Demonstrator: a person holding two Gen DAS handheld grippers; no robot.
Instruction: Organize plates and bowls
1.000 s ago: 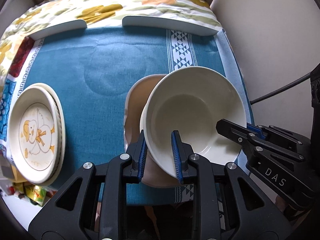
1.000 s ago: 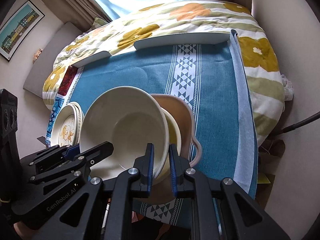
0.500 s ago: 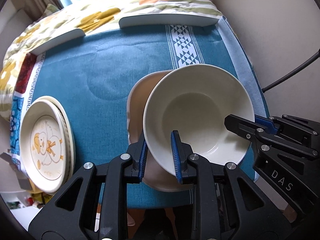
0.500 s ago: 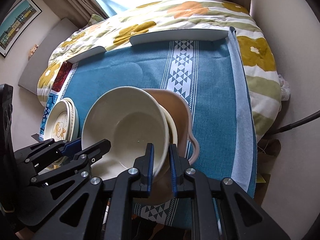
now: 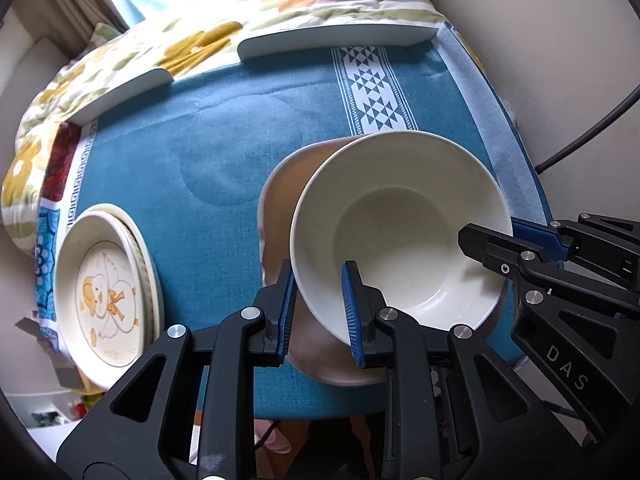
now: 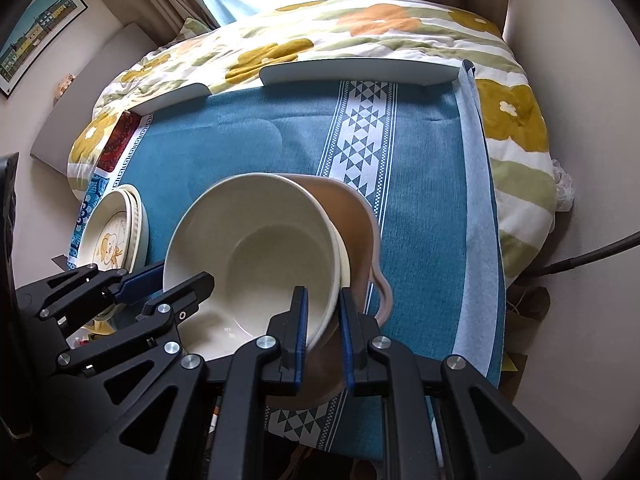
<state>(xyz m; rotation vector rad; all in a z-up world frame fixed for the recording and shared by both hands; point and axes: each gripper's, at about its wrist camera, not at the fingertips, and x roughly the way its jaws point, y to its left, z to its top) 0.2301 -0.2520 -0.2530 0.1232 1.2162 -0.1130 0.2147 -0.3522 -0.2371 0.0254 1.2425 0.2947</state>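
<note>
A cream bowl (image 5: pixel 392 220) (image 6: pixel 256 248) hangs tilted over a tan handled bowl (image 5: pixel 280 200) (image 6: pixel 352 216) on the blue cloth. My left gripper (image 5: pixel 318 270) (image 6: pixel 184 276) is shut on the cream bowl's near-left rim. On the opposite rim my right gripper (image 6: pixel 323 294) (image 5: pixel 490 232) is also shut. The edge of a second cream bowl (image 6: pixel 342 256) shows just under the first, inside the tan one. A stack of cream plates (image 5: pixel 108 292) (image 6: pixel 112 240) with a duck picture lies at the left edge.
The blue cloth (image 5: pixel 200 140) with a white patterned stripe covers the table. Two white curved boards (image 5: pixel 336 36) line its far edge, with flowered bedding (image 6: pixel 360 20) behind. A wall and a black cable (image 5: pixel 580 140) are to the right.
The cream bowl, still held by both grippers, has tipped slightly, and the second cream bowl's edge no longer shows in the left wrist view. Both grips are unchanged.
</note>
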